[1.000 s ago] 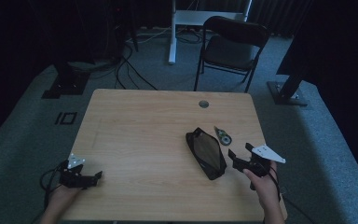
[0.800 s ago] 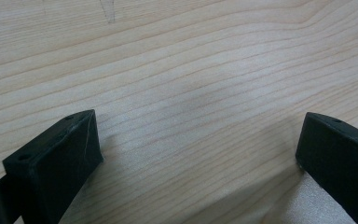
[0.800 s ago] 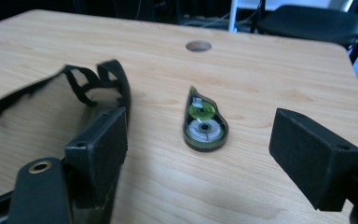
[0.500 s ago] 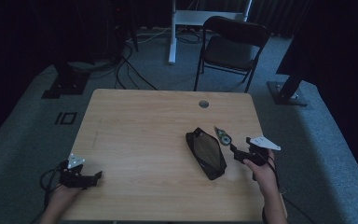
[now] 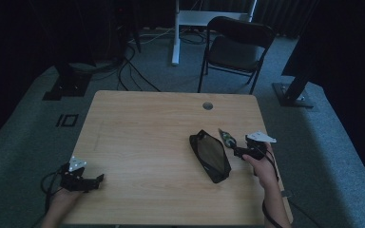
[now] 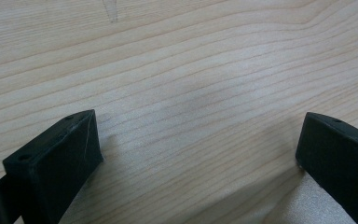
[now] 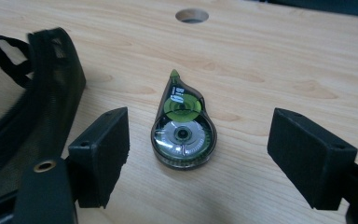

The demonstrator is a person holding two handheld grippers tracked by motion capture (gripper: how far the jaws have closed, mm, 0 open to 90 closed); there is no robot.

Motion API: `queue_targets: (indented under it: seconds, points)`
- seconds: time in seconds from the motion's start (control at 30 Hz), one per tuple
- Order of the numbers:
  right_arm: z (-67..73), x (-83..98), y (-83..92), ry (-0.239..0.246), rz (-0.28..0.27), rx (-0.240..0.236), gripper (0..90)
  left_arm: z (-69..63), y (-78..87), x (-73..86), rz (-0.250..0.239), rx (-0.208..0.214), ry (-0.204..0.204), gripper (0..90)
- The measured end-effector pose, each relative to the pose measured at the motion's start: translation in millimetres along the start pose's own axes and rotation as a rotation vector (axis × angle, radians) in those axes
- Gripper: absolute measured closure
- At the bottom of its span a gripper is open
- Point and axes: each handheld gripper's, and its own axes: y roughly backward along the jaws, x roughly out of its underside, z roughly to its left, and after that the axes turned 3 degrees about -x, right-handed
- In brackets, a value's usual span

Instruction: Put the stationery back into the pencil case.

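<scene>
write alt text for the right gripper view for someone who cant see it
A teardrop-shaped correction tape dispenser, clear with green and grey reels inside, lies flat on a light wooden table between the right gripper's two open black fingers. A black mesh pouch lies at the left, and a round hole in the tabletop sits beyond.
</scene>
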Motion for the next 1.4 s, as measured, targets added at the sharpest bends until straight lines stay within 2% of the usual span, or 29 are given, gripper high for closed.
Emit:
queue_targets:
  seconds: [0.07, 0.27, 0.73, 0.83, 1.0, 1.2, 1.3, 1.4]
  points:
    - [-2.1, 0.4, -7.9, -0.019, 0.021, 0.01, 20.3, 0.0, 0.0, 0.0, 0.0, 0.0, 0.0, 0.0]
    - [-3.1, -1.3, -22.8, -0.028, 0.038, 0.006, 21.0, 0.0, 0.0, 0.0, 0.0, 0.0, 0.0, 0.0]
    - [-0.1, -8.3, -50.9, -0.002, 0.103, 0.02, 21.7, -0.1, -0.1, 0.0, -0.001, 0.0, 0.001, 0.0]
    - [0.7, -10.0, -55.2, -0.005, 0.114, 0.015, 24.9, -0.1, -0.1, 0.0, -0.001, -0.001, 0.001, 0.0]
    - [1.4, -9.8, -61.8, 0.024, 0.132, 0.024, 27.9, -0.1, -0.1, 0.0, -0.001, -0.001, 0.001, 0.0]
    - [1.8, -10.8, -66.1, 0.009, 0.142, 0.004, 34.2, -0.1, -0.1, 0.0, -0.001, -0.001, 0.001, 0.0]
    - [2.3, -12.2, -69.9, 0.016, 0.167, 0.005, 37.0, -0.1, -0.1, 0.0, -0.001, 0.0, 0.001, 0.0]
    - [4.4, -12.9, -71.2, 0.025, 0.167, -0.004, 38.0, -0.1, -0.1, 0.0, -0.001, -0.001, 0.001, 0.0]
